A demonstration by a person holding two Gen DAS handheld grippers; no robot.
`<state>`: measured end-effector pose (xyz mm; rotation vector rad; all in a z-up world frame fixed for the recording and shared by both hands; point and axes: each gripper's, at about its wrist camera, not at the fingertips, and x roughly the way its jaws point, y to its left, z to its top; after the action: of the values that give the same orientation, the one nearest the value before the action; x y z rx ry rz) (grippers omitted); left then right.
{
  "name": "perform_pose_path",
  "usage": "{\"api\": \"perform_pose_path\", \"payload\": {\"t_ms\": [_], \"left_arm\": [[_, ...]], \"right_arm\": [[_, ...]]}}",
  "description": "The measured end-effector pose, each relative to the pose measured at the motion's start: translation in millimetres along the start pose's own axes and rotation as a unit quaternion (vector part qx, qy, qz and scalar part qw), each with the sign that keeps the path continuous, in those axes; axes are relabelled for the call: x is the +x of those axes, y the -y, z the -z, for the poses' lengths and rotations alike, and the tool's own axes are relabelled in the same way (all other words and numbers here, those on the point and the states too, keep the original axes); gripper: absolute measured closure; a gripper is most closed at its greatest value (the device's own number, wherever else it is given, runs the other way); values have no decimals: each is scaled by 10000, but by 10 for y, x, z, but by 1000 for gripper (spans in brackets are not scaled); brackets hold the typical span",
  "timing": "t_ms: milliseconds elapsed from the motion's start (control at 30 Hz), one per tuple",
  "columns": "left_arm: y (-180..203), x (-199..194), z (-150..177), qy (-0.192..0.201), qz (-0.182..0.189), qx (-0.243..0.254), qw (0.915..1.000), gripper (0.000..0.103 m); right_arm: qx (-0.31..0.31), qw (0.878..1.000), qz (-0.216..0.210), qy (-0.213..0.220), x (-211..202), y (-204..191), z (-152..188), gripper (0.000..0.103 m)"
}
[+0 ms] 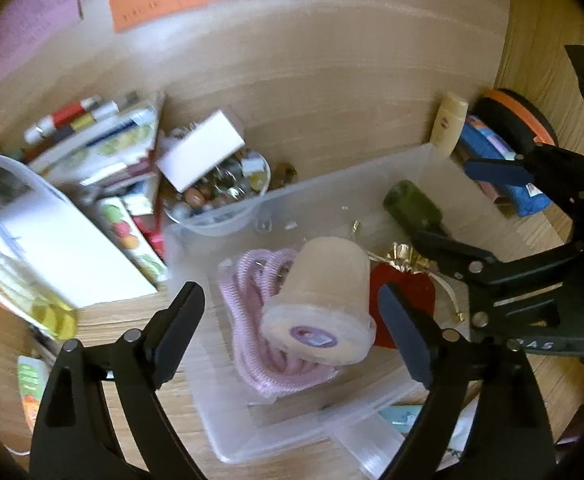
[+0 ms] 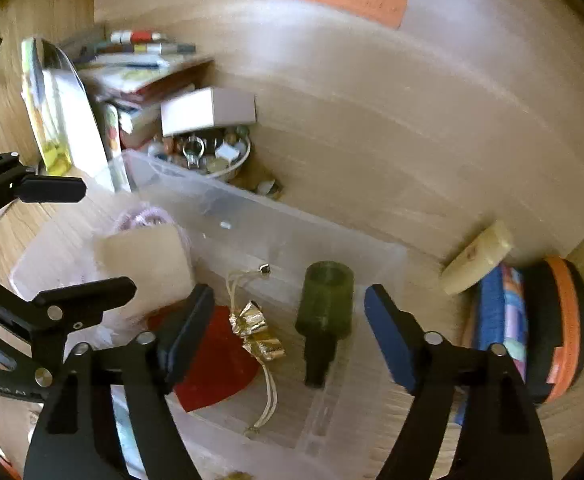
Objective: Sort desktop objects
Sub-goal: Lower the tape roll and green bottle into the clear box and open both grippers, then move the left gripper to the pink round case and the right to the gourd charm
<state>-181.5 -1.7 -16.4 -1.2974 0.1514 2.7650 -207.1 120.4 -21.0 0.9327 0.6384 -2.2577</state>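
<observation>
Both tools are matte black plastic with forked, cut-out arms. The left gripper (image 1: 292, 332) and right gripper (image 2: 290, 336) each carry flat dark-blue fingertip pads (image 2: 388, 340), round silver pivot screws, and faint pale lettering along one body edge, too blurred to read.

Both views warm-toned, moderately bright, indoor light. Broad pale glare on the wooden back panel (image 1: 292, 60) beyond the left gripper (image 1: 292, 320). Motion blur throughout; book stack (image 1: 92, 152) up-left of the claw smeared, notes' text illegible. Right gripper (image 2: 288, 320) fingers sharper than background. Strong fisheye curvature, black vignette at corners.
</observation>
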Motion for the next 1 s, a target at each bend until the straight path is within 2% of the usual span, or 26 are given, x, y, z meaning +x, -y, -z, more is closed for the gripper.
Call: {"api": "perform_pose_path", "payload": {"t_ms": [200, 533, 633, 667, 733, 833, 1000], "left_arm": [[-46, -442, 119, 397, -184, 69, 9990, 10], [-16, -928, 313, 903, -350, -63, 9953, 6], [-24, -998, 392, 967, -354, -154, 9946, 6], [-27, -1014, 424, 982, -358, -180, 9944, 6], [-26, -1067, 505, 1001, -364, -230, 9940, 6], [-15, -1120, 630, 999, -320, -303, 9940, 5], [67, -1135, 857, 939, -255, -355, 9946, 5]], "right_arm": [[39, 9995, 97, 285, -295, 44, 62, 27], [182, 9972, 88, 717, -806, 22, 306, 26], [287, 9953, 54, 924, -1008, 31, 440, 24], [329, 9945, 45, 992, -1055, 36, 480, 17], [452, 9924, 16, 1144, -1176, 50, 585, 12], [633, 9895, 102, 1293, -1302, 74, 740, 11], [832, 9884, 9, 1268, -1388, 83, 994, 9]]}}
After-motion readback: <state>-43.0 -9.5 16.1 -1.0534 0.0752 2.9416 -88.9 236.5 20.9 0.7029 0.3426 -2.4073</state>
